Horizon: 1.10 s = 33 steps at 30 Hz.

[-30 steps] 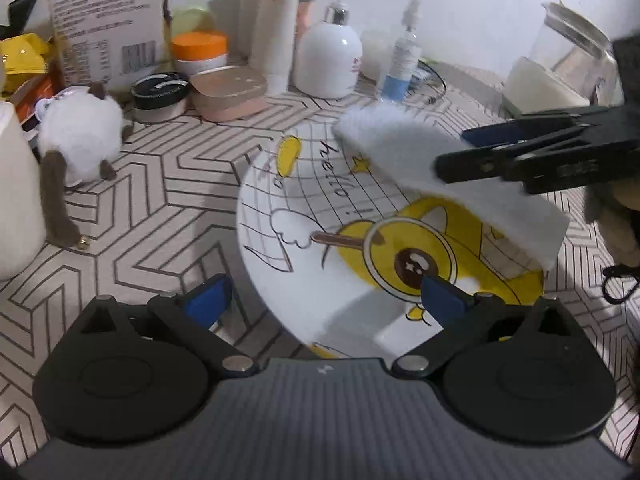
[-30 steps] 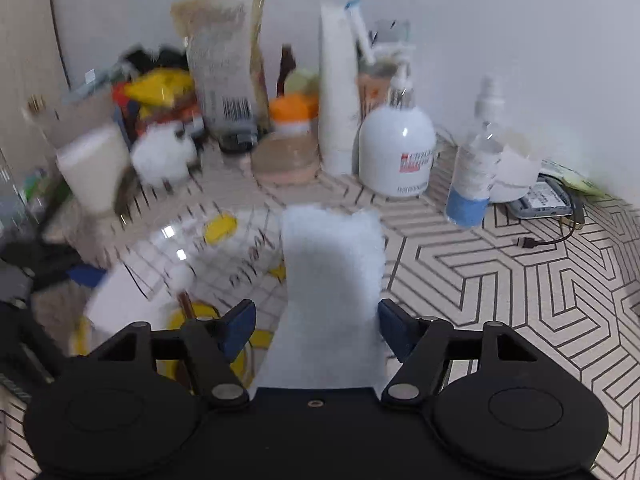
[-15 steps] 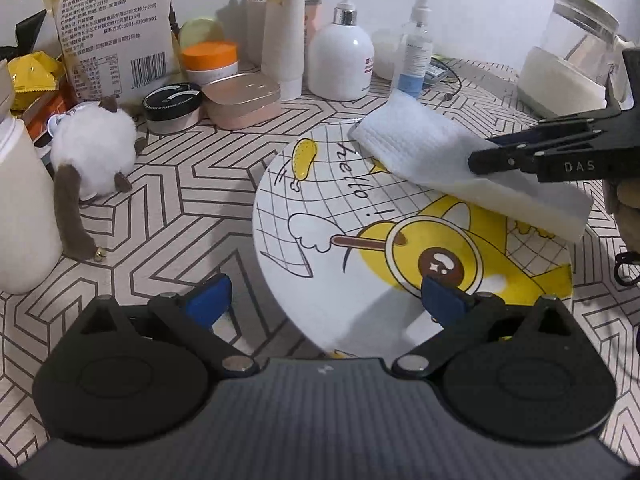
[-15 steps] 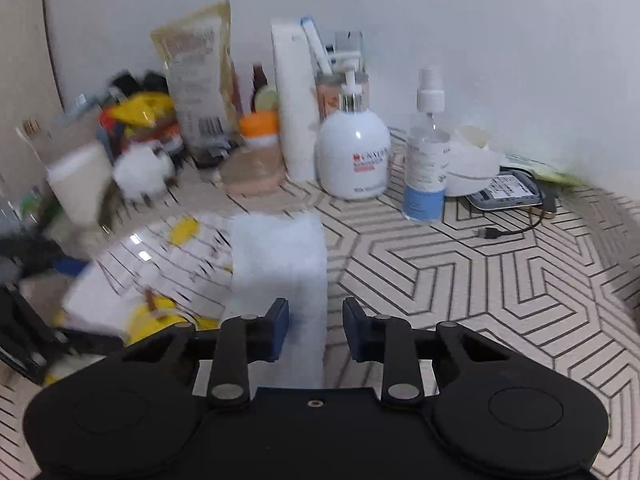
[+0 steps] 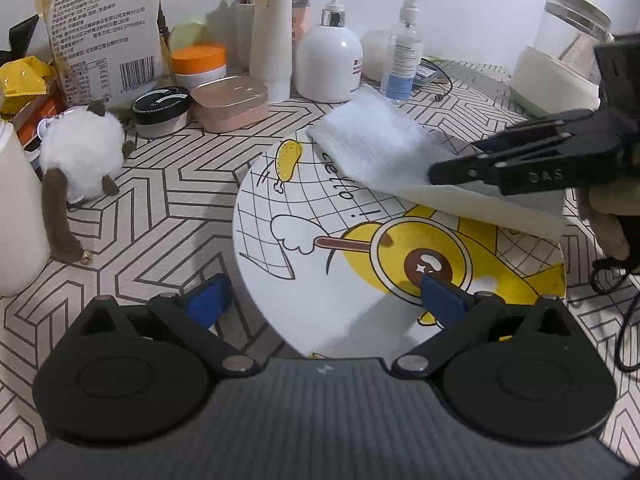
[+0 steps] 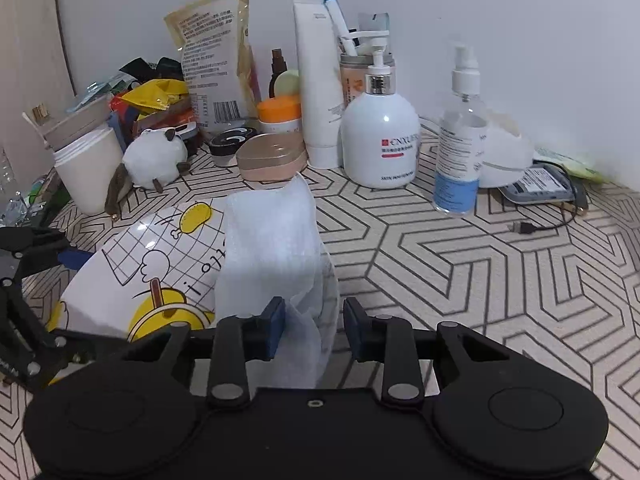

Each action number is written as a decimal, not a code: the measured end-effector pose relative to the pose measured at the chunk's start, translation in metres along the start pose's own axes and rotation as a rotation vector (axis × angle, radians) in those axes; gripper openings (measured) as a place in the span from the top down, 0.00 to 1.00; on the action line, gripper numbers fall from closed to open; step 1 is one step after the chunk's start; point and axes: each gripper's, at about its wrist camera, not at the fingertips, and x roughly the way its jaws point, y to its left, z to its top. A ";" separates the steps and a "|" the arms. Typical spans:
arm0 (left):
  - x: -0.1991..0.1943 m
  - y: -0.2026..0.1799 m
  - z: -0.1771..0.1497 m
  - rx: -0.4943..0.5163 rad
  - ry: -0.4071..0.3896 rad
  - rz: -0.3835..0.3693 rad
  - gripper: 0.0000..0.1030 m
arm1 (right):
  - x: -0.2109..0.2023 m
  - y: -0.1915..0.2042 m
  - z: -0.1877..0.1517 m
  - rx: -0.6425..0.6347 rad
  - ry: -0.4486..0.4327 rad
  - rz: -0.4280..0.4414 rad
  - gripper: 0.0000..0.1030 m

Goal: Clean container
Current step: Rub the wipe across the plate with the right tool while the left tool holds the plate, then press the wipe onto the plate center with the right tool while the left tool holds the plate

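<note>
Both grippers busy — right gripper just narrowed around tissue | left gripper wide astride plate

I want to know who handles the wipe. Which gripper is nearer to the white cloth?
Right. The right gripper has the white cloth between its fingers. The left gripper straddles the plate's near edge, apart from the cloth.
</note>
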 end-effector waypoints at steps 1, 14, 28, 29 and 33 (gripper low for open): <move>0.000 0.000 0.000 0.001 0.000 -0.001 0.00 | 0.003 0.002 0.004 -0.008 0.007 -0.004 0.65; -0.002 -0.001 -0.001 0.007 0.011 -0.007 0.00 | 0.064 0.030 0.065 -0.114 0.170 0.077 0.33; -0.002 0.007 0.000 -0.006 0.019 0.002 0.00 | 0.008 0.028 0.078 -0.060 0.056 0.116 0.35; -0.002 0.008 0.000 -0.010 0.021 0.007 0.00 | 0.004 0.032 0.077 -0.051 0.048 0.143 0.41; -0.005 0.009 0.002 -0.011 0.023 0.026 0.08 | -0.004 0.054 0.064 -0.066 0.028 0.202 0.99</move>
